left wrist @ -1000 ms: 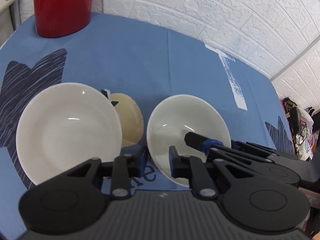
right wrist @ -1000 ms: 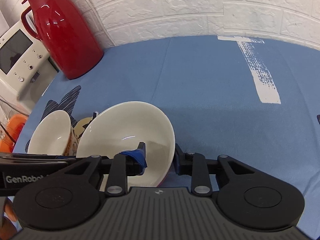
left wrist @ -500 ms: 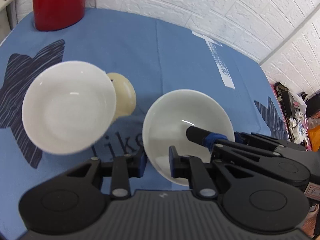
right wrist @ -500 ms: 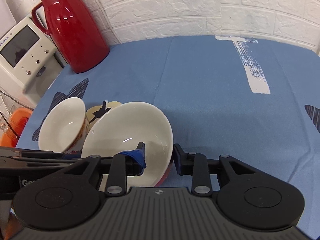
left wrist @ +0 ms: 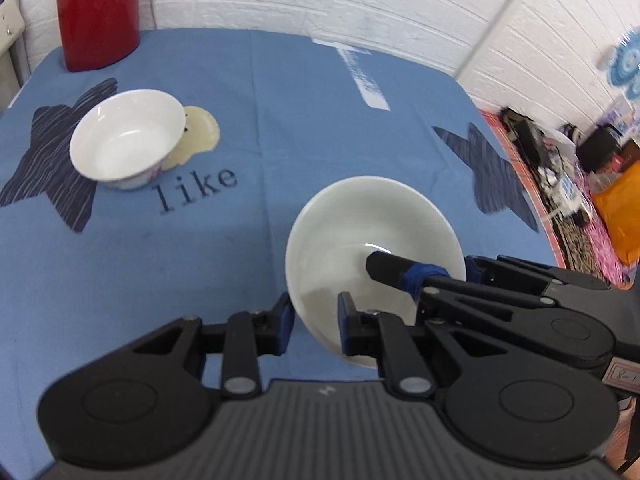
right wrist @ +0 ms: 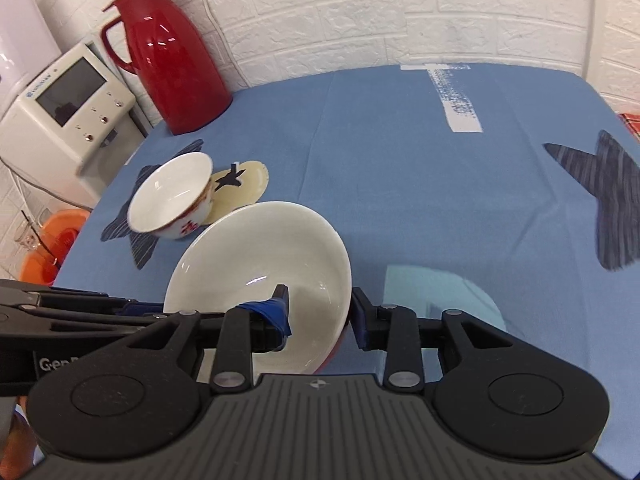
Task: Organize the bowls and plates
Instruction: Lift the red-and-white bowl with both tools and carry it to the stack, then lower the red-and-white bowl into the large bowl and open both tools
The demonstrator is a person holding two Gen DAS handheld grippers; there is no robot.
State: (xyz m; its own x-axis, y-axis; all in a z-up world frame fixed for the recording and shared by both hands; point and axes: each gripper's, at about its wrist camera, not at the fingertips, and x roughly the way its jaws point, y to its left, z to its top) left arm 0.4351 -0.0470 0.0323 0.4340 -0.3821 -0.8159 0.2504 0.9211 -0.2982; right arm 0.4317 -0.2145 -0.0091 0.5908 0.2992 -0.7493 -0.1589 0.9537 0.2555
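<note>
Both grippers hold one white bowl (left wrist: 372, 236) by its rim, lifted above the blue tablecloth (left wrist: 280, 100). My left gripper (left wrist: 314, 318) is shut on its near rim. My right gripper (right wrist: 320, 312) is shut on the bowl (right wrist: 260, 264) at its right rim, one finger inside, one outside. In the left wrist view the right gripper's finger (left wrist: 396, 270) reaches into the bowl from the right. A second white bowl (left wrist: 126, 140) with red markings sits at the left on the cloth; it also shows in the right wrist view (right wrist: 172, 196).
A red thermos jug (right wrist: 172, 60) stands at the back left of the table. A white appliance (right wrist: 64, 112) stands beside the table. A pale blue round shape (right wrist: 440, 292) lies on the cloth below my right gripper. Clutter (left wrist: 560, 160) lies beyond the table's right edge.
Both grippers have lifted the held bowl and carried it back and to the right, away from the second bowl, which stays on the cloth.
</note>
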